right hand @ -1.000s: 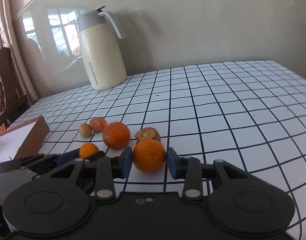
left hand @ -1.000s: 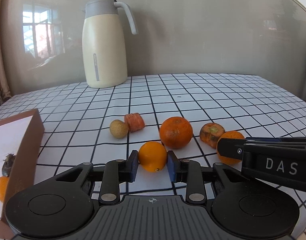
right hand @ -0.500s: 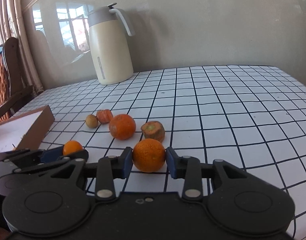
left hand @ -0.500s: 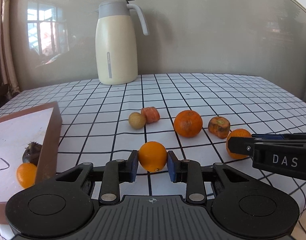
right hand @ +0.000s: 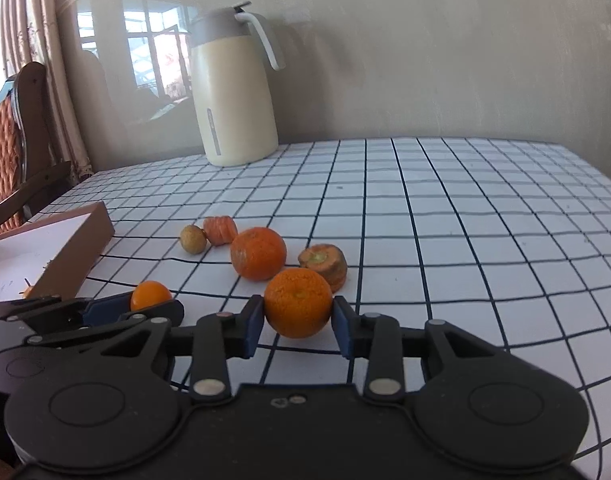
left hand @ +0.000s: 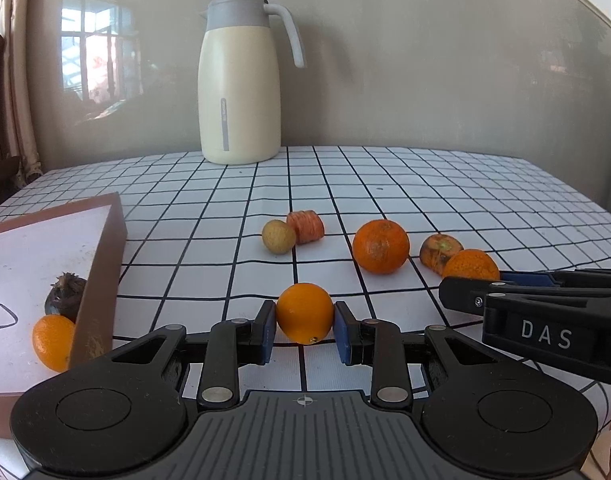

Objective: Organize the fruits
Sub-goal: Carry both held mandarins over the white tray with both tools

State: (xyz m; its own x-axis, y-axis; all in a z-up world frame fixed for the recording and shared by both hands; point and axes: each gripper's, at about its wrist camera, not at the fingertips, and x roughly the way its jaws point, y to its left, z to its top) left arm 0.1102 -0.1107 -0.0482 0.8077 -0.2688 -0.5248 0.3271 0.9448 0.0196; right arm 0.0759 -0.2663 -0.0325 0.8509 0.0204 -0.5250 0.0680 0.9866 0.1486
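Observation:
My left gripper [left hand: 304,330] is shut on a small smooth orange [left hand: 304,313], also seen as the small orange [right hand: 150,295] in the right wrist view. My right gripper [right hand: 297,322] is shut on a rough-skinned orange [right hand: 298,302], which shows as the rough orange [left hand: 470,265] behind the right gripper's arm in the left wrist view. On the checked cloth lie a bigger orange [left hand: 380,245], a brownish carrot top [left hand: 439,250], a carrot chunk [left hand: 305,227] and a small tan round fruit [left hand: 278,236]. The brown-rimmed tray [left hand: 105,256] at the left holds an orange [left hand: 51,342] and a dark fruit [left hand: 65,296].
A cream thermos jug [left hand: 239,92] stands at the back of the table against the wall. A wooden chair [right hand: 17,152] sits beyond the table's left edge. The checked tablecloth [right hand: 465,220] stretches bare to the right.
The left gripper has shifted left with its orange, bringing more of the tray into view. The right gripper still grips its orange and has rolled slightly.

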